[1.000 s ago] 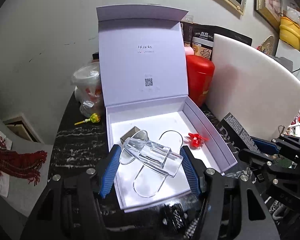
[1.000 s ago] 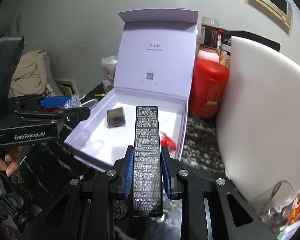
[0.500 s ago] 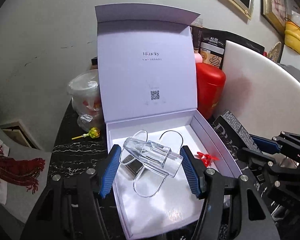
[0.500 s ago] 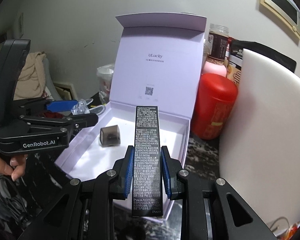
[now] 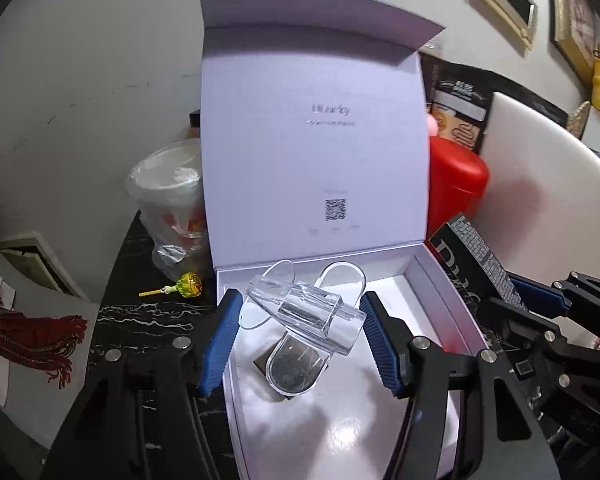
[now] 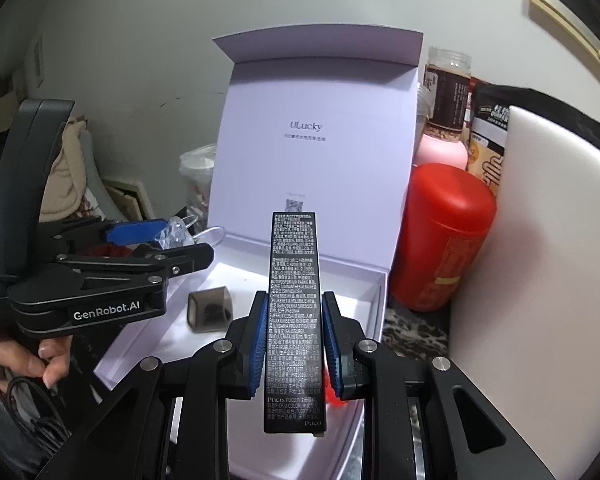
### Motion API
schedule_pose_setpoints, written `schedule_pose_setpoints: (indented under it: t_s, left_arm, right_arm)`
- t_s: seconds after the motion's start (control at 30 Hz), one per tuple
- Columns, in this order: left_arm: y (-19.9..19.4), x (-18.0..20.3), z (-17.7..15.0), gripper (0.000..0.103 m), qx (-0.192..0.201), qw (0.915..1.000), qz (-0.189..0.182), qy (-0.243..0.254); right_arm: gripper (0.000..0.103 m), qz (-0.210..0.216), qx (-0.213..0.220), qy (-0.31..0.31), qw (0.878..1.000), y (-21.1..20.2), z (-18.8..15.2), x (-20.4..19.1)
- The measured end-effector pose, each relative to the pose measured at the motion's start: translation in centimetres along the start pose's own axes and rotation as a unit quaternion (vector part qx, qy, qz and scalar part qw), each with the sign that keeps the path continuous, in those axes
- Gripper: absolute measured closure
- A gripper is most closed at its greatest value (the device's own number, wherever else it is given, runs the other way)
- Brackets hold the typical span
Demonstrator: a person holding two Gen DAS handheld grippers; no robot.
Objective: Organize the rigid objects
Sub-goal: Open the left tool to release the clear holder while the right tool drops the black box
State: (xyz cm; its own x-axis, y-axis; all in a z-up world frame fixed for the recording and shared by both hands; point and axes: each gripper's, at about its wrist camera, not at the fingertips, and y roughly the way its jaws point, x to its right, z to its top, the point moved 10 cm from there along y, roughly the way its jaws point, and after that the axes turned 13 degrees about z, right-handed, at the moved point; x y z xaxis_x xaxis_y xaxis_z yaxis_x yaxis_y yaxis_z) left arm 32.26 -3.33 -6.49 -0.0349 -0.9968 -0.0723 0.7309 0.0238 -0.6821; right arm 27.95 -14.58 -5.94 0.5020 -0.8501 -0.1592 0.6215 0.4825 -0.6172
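Over the open white gift box (image 5: 440, 280) on the dark marble tabletop (image 5: 148, 320), my left gripper (image 5: 300, 320) clamps a clear acrylic stand (image 5: 308, 312) above the tray, while my right gripper (image 6: 294, 344) grips a slim black Puco carton (image 6: 294, 320) upright. A small smoky-grey cube (image 6: 210, 308) rests inside the box.

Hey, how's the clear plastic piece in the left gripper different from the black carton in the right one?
The clear acrylic piece is see-through and unprinted; the black carton is opaque, covered in white print. The piece lies crosswise between widely spread pads; the carton runs lengthwise between narrowly set pads. Both are gripped above the open white box.
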Motion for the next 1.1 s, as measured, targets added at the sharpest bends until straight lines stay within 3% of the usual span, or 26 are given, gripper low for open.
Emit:
schedule_pose_setpoints:
  t_s: [0.37, 0.77, 1.1]
  left_arm:
    - [3.5, 1.1, -2.2, 0.043, -0.030, 0.9993, 0.011, 0.017]
    - [5.0, 2.2, -3.1, 0.043, -0.053, 0.9981, -0.004, 0.032]
    - [4.8, 2.2, -2.8, 0.043, -0.048, 0.9982, -0.003, 0.036]
  right_arm:
    - [0.078, -0.008, -0.034, 0.029, 0.999, 3.3, -2.0, 2.4]
    - [0.078, -0.014, -0.061, 0.037, 0.997, 5.2, -3.4, 3.3]
    - [0.078, -0.020, -0.070, 0.045, 0.996, 6.2, -3.8, 3.8]
